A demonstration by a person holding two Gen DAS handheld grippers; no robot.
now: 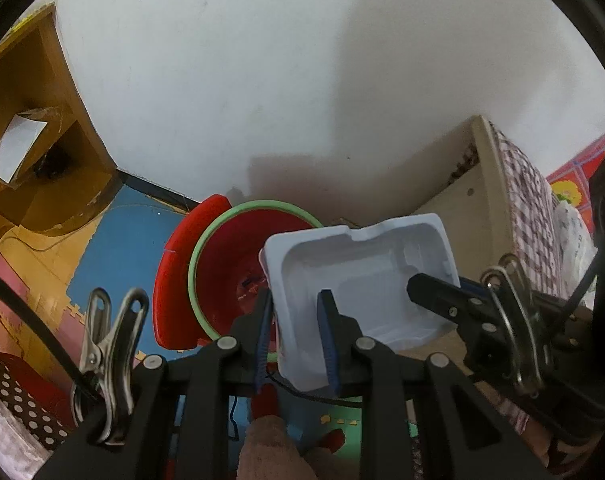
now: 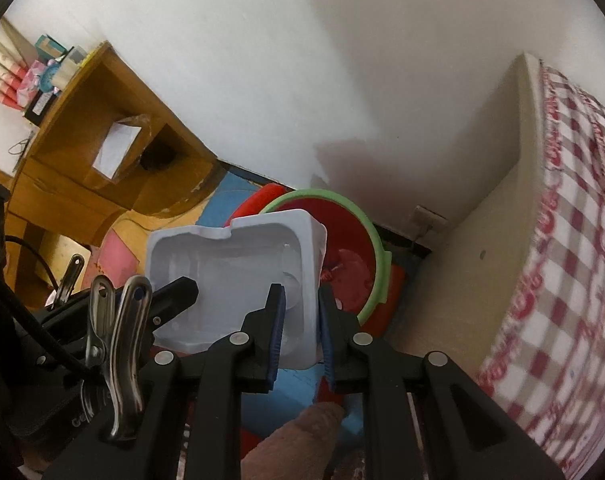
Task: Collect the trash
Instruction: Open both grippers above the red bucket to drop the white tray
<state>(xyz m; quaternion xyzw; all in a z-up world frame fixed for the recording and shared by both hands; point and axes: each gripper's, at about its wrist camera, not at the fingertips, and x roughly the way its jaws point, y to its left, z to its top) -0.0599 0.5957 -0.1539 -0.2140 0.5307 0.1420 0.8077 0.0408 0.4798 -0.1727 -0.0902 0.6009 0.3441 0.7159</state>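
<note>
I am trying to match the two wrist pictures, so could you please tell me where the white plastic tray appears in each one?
Left wrist: white plastic tray right of centre, its left wall between the left gripper pads.
Right wrist: tray left of centre, its right wall between the right gripper pads.
Shared landmark: red bin with green rim, behind the tray.

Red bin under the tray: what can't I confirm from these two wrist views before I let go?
- Red bin bottom: left wrist view, white plastic tray covers much of the opening; contents are a blur.
- Same bin: right wrist view, tray hides its near side.
- Bin's base on the floor: hidden by the left gripper and right gripper.
</note>
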